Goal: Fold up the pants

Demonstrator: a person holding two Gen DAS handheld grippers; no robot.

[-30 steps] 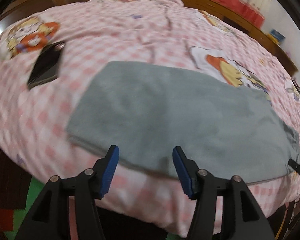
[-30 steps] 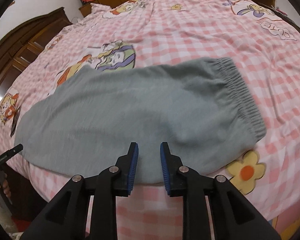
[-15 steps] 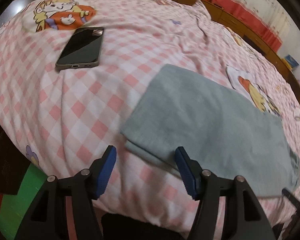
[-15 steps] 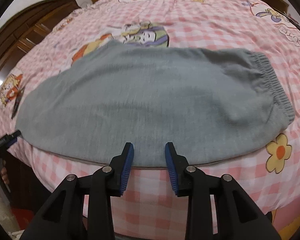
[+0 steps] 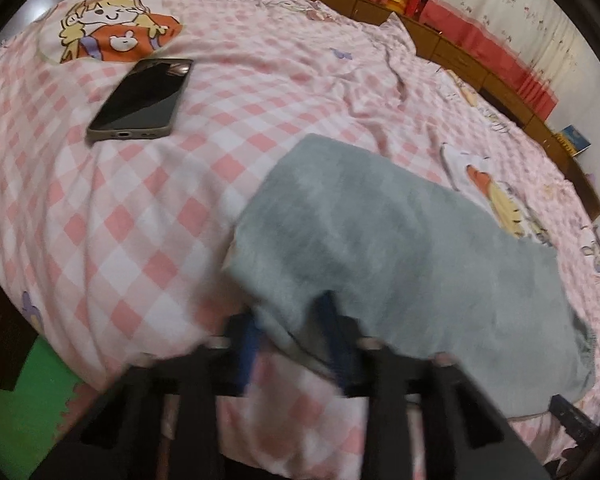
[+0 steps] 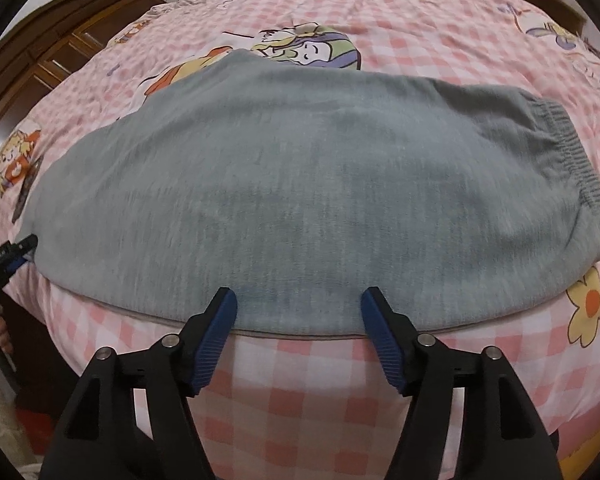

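Grey pants (image 6: 300,184) lay flat near bed (image 5: 112,232) edge, left gripper (image 5: 292,344) closing on hem corner (blurred), right gripper (image 6: 300,316) opening over near edge, phone (image 5: 140,100) well apart.

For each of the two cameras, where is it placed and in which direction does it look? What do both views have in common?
Left wrist: on the left gripper, looking down at the leg end of the grey pants, with a phone beyond; jaws closing on the cloth.
Right wrist: on the right gripper, looking down at the pants' near edge; jaws opening, nothing held. The left gripper shows at the left edge.
Shared: pants, pink checked bedsheet.
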